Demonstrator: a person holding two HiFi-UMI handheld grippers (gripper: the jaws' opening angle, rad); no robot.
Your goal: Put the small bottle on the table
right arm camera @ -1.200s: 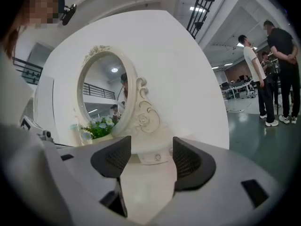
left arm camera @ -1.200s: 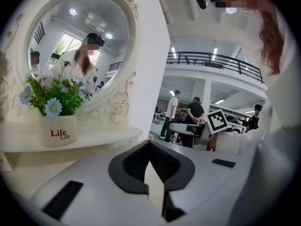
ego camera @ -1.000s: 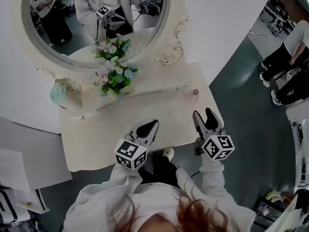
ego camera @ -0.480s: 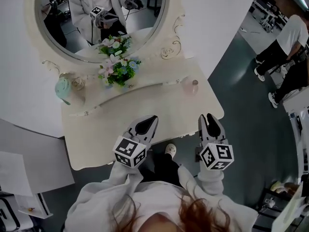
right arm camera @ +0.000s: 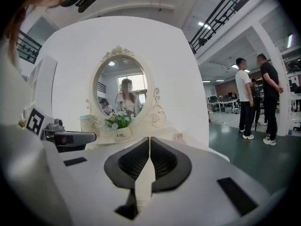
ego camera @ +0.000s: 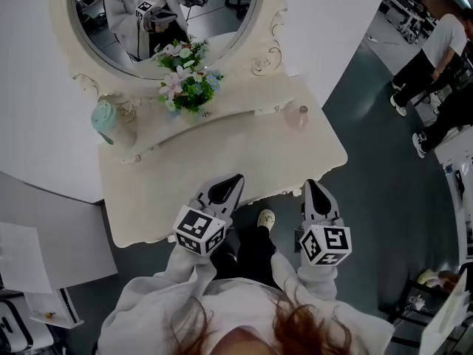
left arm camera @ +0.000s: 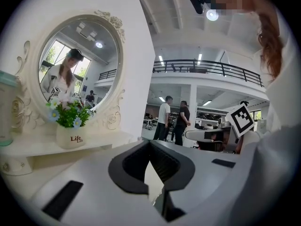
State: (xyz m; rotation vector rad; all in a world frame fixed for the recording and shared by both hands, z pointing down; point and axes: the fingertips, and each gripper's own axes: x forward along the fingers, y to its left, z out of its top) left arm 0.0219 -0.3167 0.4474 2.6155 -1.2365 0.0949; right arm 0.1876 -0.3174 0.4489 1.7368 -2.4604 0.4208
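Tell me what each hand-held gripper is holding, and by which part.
Nothing. The left hand-held gripper is shut and empty; the right hand-held gripper has just closed on nothing. The small bottle stands on the table, untouched.

A large open lab or workshop hall is shown. A railed mezzanine (left arm camera: 207,69) is seen at the upper right of the left gripper view, strip lights (right arm camera: 203,25) are mounted under a high ceiling, and a grey floor (ego camera: 384,183) with standing people (ego camera: 425,58) is seen at the head view's right. A dressing table (ego camera: 222,161) and oval mirror (ego camera: 222,21) are staged against a white partition (right arm camera: 178,69).
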